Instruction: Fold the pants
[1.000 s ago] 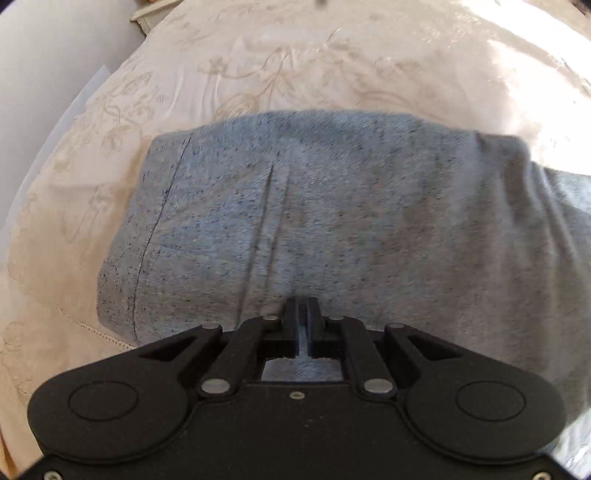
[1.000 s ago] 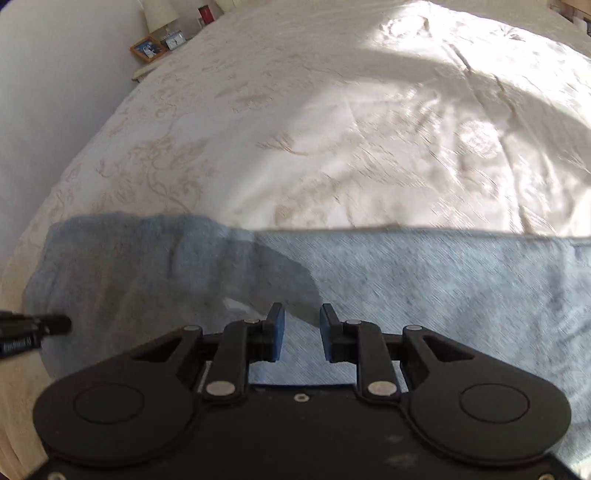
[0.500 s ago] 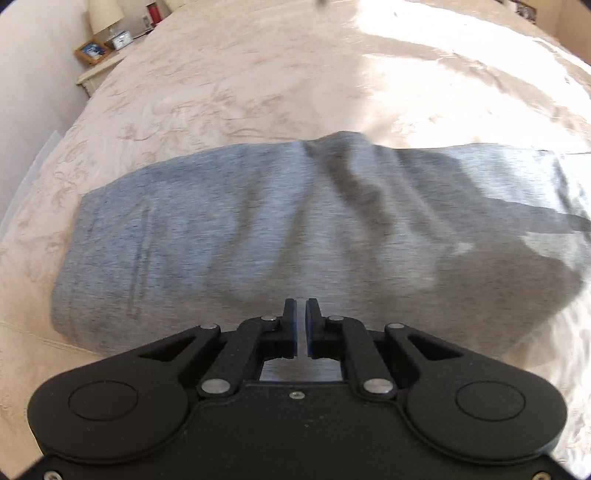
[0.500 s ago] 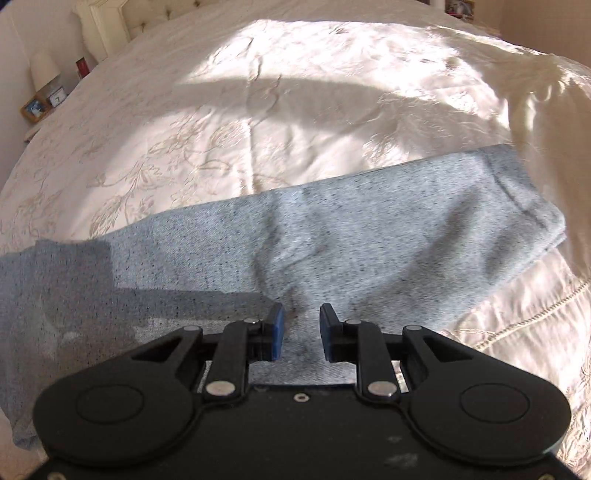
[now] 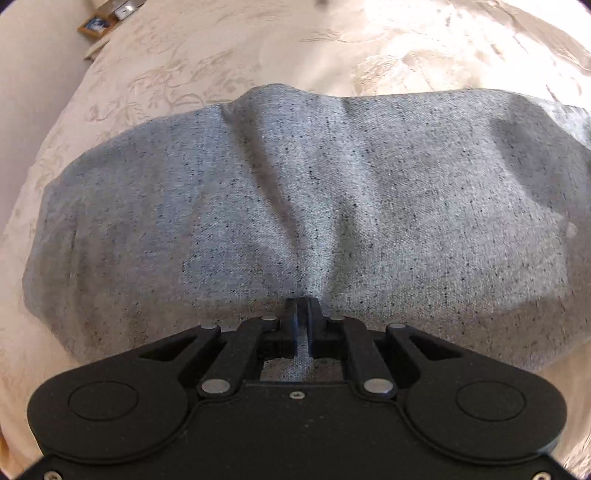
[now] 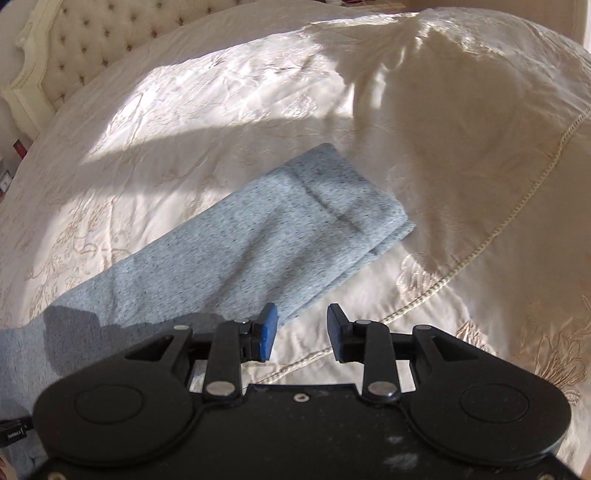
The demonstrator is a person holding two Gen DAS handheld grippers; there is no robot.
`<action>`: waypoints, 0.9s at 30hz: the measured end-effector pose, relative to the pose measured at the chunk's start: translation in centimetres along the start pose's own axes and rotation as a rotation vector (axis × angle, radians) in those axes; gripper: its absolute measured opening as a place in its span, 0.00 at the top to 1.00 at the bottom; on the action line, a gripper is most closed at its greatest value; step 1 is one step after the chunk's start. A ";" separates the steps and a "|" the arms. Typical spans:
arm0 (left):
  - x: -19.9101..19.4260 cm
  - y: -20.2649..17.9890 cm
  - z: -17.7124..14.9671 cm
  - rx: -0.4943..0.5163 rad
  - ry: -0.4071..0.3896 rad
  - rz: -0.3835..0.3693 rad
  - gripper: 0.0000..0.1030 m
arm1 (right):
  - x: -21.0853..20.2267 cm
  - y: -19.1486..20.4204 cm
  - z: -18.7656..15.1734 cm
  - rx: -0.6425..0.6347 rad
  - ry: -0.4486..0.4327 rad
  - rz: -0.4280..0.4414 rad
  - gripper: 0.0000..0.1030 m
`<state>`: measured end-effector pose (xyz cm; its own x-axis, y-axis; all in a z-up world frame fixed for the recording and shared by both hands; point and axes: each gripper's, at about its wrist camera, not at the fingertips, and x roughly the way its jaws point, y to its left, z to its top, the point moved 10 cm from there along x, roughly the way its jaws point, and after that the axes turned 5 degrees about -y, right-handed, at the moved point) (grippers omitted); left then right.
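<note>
The pants [image 5: 303,206] are a soft, heathered grey-blue knit flecked with tiny dark specks, lying on a cream bedspread [image 5: 177,70] of glossy fabric with a raised, tone-on-tone pattern of leaves and flowers. In the left wrist view the cloth fills most of the frame as a broad, rounded band, and a ridge of gathered fabric with a dark crease beside it runs from the far edge down to the left gripper [image 5: 303,314]. That gripper's black fingers are drawn nearly together with a strip of the grey knit pinched between them, so it is clamped on the pants.

In the right wrist view the pants [image 6: 258,236] run as a long flat strip slanting across the bed, ending in a squared, hemmed end with a darker stitched line across it. That end lies close to a puffed-up fold of the bedspread [image 6: 480,155], which is edged with a thin twisted cord. Sunlight falls in bright patches across the cover, and part of the strip near the gripper sits in shadow. A cream, button-tufted headboard [image 6: 92,48] stands at the far edge of the bed.

The right gripper [image 6: 302,325] has its black fingers, faced with blue pads [image 6: 269,332], spread well apart with nothing between them; it sits over the bedspread just beside the near edge of the pants.

A small framed picture [image 5: 96,25] stands beyond the far left corner of the bed.
</note>
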<state>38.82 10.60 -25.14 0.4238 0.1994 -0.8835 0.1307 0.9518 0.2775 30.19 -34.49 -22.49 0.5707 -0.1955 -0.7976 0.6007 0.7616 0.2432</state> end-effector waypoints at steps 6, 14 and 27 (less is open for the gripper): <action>-3.2 -0.6 -1.4 -0.093 0.020 0.103 0.85 | 1.9 -4.6 3.2 0.157 0.007 0.070 0.63; -9.2 -6.1 -2.3 -0.089 -0.024 0.095 0.85 | 6.4 -7.8 4.4 0.344 0.123 0.106 0.61; -11.3 -16.8 4.4 0.006 -0.090 -0.102 0.85 | 10.5 -7.8 6.0 0.375 0.125 0.211 0.59</action>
<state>35.82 -8.69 -18.17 0.4865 0.0801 -0.8700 0.1821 0.9646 0.1907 34.84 -46.14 -29.45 0.6443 0.0332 -0.7641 0.6531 0.4959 0.5723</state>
